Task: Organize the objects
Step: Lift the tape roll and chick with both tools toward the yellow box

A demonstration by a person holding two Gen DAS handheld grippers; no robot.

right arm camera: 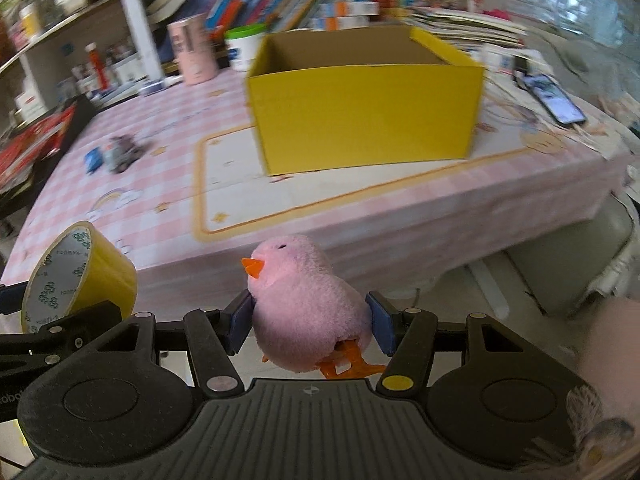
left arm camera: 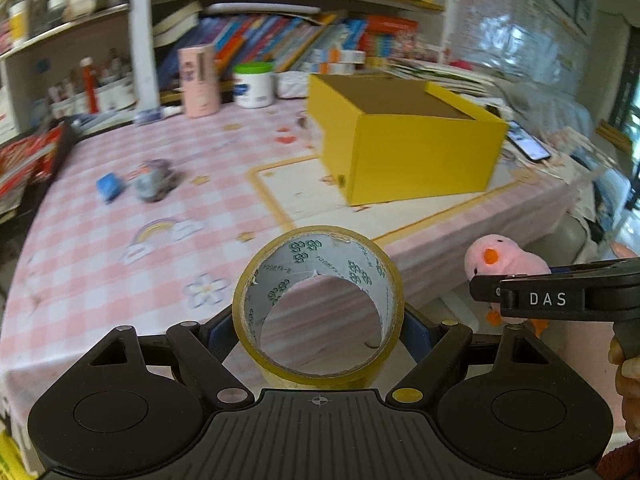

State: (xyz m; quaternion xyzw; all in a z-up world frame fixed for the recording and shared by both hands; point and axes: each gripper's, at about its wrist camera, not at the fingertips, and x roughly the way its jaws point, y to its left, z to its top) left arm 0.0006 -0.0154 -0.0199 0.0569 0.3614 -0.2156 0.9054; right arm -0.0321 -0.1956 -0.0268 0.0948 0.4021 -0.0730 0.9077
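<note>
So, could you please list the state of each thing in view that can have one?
left gripper: shut on the tape roll.
tape roll: held off the table, hole toward the camera.
right gripper: shut on the pink chick.
pink chick: held upright, beak up and left.
yellow box: open-topped, on the table.
phone: screen lit, lying flat.

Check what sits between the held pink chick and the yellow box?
Nothing stands there. In the right wrist view, only bare tablecloth separates the pink chick from the yellow box.
</note>
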